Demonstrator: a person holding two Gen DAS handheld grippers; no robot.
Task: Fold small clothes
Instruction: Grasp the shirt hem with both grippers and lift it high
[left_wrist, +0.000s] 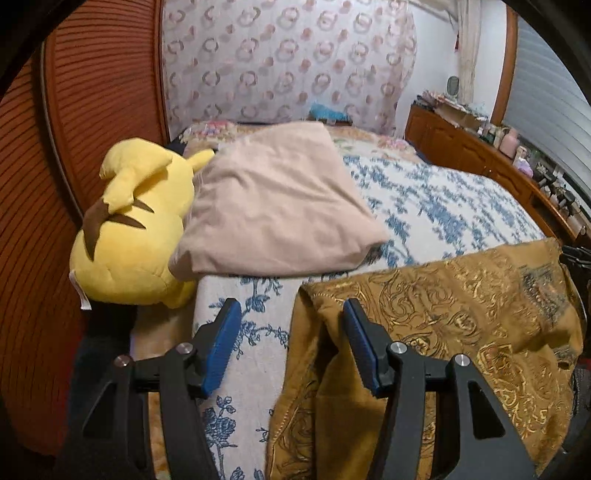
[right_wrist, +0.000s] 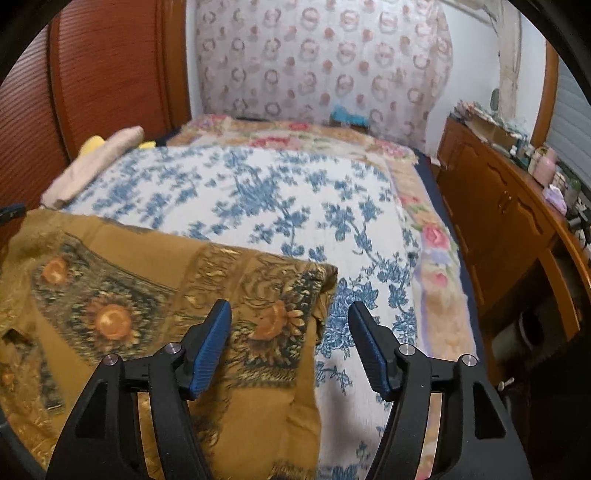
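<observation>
A golden-brown garment (left_wrist: 461, 314) with ornate gold and sunflower print lies spread on the near part of the bed. In the left wrist view my left gripper (left_wrist: 291, 306) hovers open over its left edge, and a fold of the cloth reaches in between the blue pads without being pinched. The same garment (right_wrist: 129, 277) fills the lower left of the right wrist view. My right gripper (right_wrist: 289, 307) stands open over its right corner, left pad above the cloth, right pad above the bedspread. Neither gripper holds anything.
The bed carries a white bedspread with blue flowers (left_wrist: 443, 199) (right_wrist: 258, 199). A folded beige cloth (left_wrist: 273, 206) and a yellow plush toy (left_wrist: 129, 229) lie at the left by the ribbed wooden panel (left_wrist: 92, 92). A wooden cabinet (right_wrist: 498, 206) with clutter lines the right side.
</observation>
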